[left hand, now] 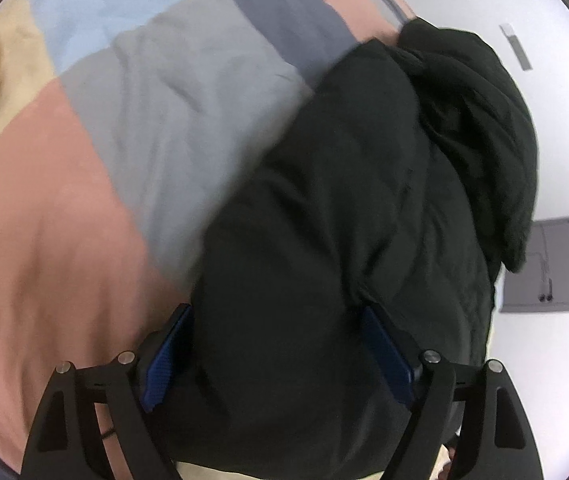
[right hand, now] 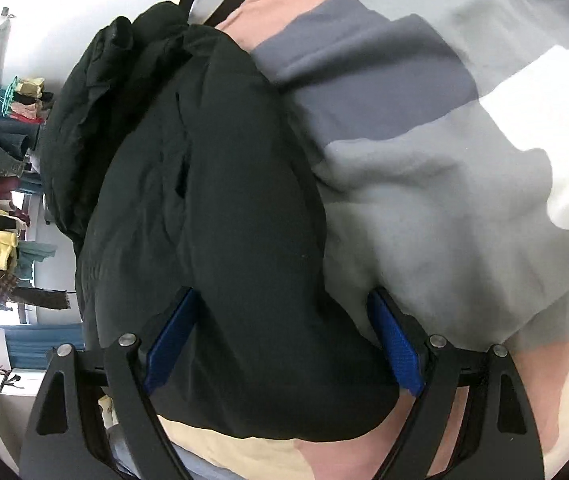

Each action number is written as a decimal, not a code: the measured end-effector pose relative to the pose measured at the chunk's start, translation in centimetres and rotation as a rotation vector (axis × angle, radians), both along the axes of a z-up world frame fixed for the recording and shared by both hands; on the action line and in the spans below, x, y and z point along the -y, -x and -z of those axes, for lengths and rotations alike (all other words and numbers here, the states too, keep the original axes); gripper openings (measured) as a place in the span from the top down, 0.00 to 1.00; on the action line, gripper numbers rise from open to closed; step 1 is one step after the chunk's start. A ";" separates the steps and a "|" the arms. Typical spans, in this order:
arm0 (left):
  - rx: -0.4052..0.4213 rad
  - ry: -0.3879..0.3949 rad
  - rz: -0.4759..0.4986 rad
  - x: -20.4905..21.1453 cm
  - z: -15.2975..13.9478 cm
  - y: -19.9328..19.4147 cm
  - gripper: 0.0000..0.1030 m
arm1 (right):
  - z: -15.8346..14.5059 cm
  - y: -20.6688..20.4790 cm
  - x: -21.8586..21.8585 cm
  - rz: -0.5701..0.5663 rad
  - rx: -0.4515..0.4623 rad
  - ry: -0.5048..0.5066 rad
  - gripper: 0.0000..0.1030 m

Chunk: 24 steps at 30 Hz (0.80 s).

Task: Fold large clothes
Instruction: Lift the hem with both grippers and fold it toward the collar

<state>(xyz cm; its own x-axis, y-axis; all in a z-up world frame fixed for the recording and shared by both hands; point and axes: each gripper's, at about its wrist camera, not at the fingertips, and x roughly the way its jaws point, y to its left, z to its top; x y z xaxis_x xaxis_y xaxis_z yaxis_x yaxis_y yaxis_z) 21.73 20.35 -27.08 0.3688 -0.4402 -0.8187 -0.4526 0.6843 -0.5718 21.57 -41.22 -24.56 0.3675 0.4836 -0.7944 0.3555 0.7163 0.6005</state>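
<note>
jacket [left hand: 364, 208] bulk sits btwn spread fingers of left gripper [left hand: 280, 356] & right gripper [right hand: 284, 344], grip unclear, fingertips hidden.

Big dark green-black jacket [left hand: 344, 220] is bunched in a long puffy heap on the colour-block bed, running from 6 o'clock up toward 1 o'clock.

Jacket [left hand: 344, 208] on quilt [left hand: 124, 128], between both jaws.
</note>
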 end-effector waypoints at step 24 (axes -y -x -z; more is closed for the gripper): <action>0.180 0.076 0.117 3.9 -1.6 -0.7 0.82 | -5.9 0.8 -3.5 -0.146 0.309 0.143 0.82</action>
